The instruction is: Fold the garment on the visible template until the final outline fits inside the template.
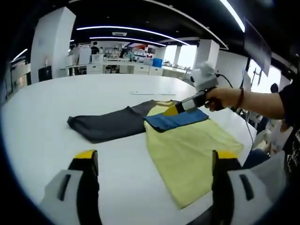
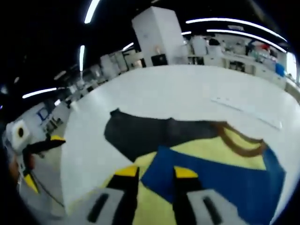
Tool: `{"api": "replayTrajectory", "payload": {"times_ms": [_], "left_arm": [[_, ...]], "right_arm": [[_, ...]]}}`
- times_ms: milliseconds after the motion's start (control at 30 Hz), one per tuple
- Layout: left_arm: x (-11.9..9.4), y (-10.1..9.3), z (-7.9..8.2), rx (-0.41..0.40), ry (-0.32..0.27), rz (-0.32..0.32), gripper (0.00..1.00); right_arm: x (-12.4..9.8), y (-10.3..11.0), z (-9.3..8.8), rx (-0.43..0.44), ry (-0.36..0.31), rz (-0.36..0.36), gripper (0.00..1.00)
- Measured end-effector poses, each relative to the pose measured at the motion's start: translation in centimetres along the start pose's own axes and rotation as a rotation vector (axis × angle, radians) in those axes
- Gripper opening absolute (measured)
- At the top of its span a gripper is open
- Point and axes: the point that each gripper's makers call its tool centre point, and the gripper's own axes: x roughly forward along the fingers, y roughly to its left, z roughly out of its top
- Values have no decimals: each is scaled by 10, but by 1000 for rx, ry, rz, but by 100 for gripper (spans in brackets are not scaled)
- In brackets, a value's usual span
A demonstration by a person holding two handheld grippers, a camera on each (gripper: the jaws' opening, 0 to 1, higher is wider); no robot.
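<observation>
The left gripper (image 1: 154, 161) has its jaws spread wide, with nothing between them, hanging over the near part of the white table (image 1: 56, 103) and the lower hem of the garment (image 1: 187, 150). In the right gripper view the right gripper (image 2: 156, 173) has its jaws close together, with only a narrow gap left; the edge of the blue sleeve (image 2: 220, 183) sits in that gap, but whether the yellow tips actually pinch the cloth I cannot tell.

The table is a large round-edged white surface that carries everything. The garment lies flat on it, towards the right side in the left gripper view: a pale yellow body, a dark grey sleeve (image 1: 108, 125) stretched out to the left, and a blue sleeve (image 1: 176, 120) folded across the chest. A brown collar (image 2: 236, 143) curves at the top of the yellow body in the right gripper view, just beside the blue fabric.

In the left gripper view the right gripper (image 1: 174, 110) comes in from the right, held by a person's hand (image 1: 224, 98), and its yellow tip touches the top edge of the blue sleeve. In the right gripper view the left gripper (image 2: 40, 159) shows at the far left edge, well apart from the garment. A thin pale strip (image 1: 152, 93) lies on the table beyond the collar. Desks and cabinets stand in the background.
</observation>
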Motion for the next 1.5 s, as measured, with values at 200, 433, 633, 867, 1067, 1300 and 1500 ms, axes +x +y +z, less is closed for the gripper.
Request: {"api": "replayTrajectory", "payload": {"times_ms": [200,433,633,867,1067,1300,1500], "left_arm": [[2,-2,0,22,14,-7,99],[3,-6,2,49,19,-12,99],[3,-7,4,59,21,-15,99],[4,-7,4,64,21,-18,99],[5,-14,5,63,23,-23,99],[7,-17,6,61,20,-31,99],[8,-23,9,61,20,-38,99]], "right_arm": [[-10,-10,1,12,-28,0,55],[-31,-32,-6,3,-53,-30,73],[-55,-52,-16,-5,-62,-73,82],[-87,-81,-32,-6,-70,-130,84],[-110,-108,-47,54,-70,-157,81],[-134,-131,-66,76,-57,-221,80],[-147,-150,-81,52,-25,-257,72]]}}
